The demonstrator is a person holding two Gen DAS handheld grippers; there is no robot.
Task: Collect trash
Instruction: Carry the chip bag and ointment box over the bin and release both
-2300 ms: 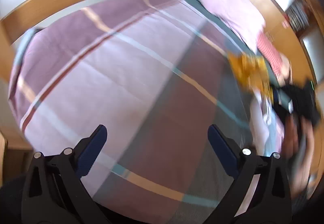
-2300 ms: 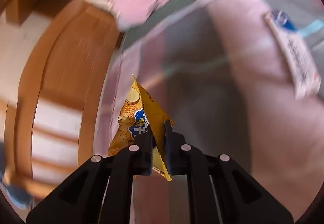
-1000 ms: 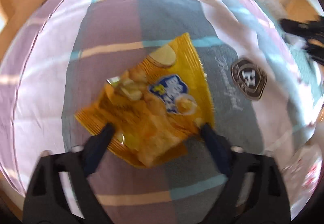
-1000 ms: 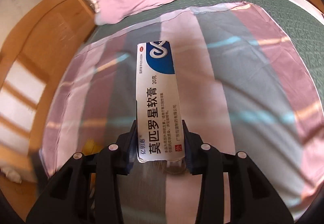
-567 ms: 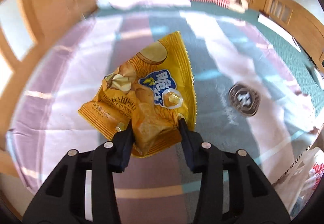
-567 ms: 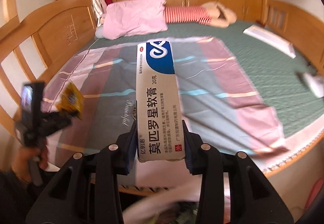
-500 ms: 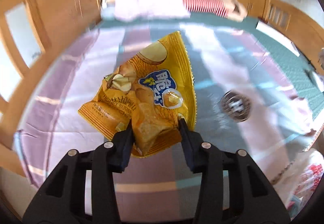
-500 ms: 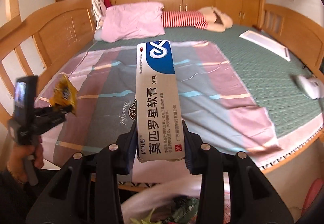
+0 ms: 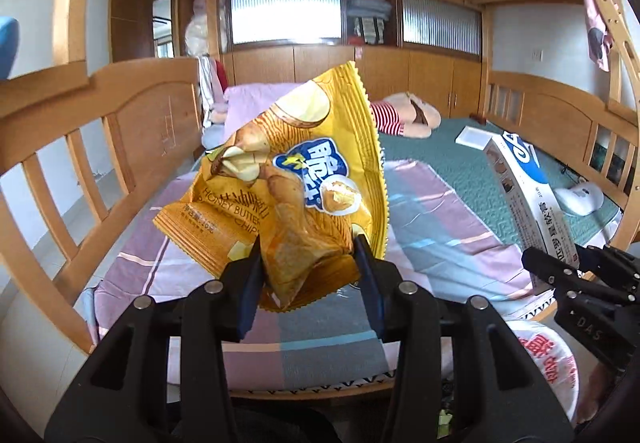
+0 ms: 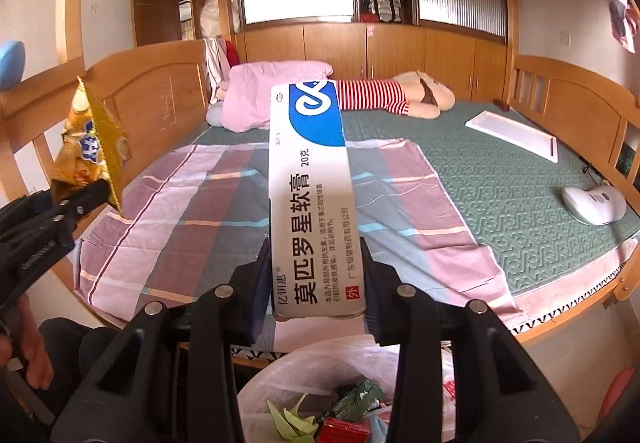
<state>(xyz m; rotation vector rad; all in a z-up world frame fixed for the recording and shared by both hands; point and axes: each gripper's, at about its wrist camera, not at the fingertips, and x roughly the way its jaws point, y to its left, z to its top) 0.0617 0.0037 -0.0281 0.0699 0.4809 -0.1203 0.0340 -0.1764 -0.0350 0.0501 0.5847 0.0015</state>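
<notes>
My left gripper point(image 9: 308, 271) is shut on a yellow chip bag point(image 9: 288, 179) and holds it upright in the air before the bed's foot. The bag also shows in the right wrist view point(image 10: 90, 147), at the far left. My right gripper point(image 10: 316, 283) is shut on a white and blue ointment box point(image 10: 314, 203), held above a white plastic trash bag point(image 10: 340, 395) that holds several pieces of trash. The box point(image 9: 528, 195) and the trash bag point(image 9: 548, 363) also show at the right of the left wrist view.
A bed with a striped pink sheet point(image 10: 208, 227) over a green mattress point(image 10: 500, 187) lies ahead, inside wooden rails point(image 9: 100, 131). On it lie a pink pillow point(image 10: 264, 95), a striped plush toy point(image 10: 392, 95), a white flat box point(image 10: 512, 135) and a white device point(image 10: 592, 203).
Both grippers have lifted and pulled back from the bed with their loads. The view has levelled out to the whole room. The trash bag now sits below the right gripper.
</notes>
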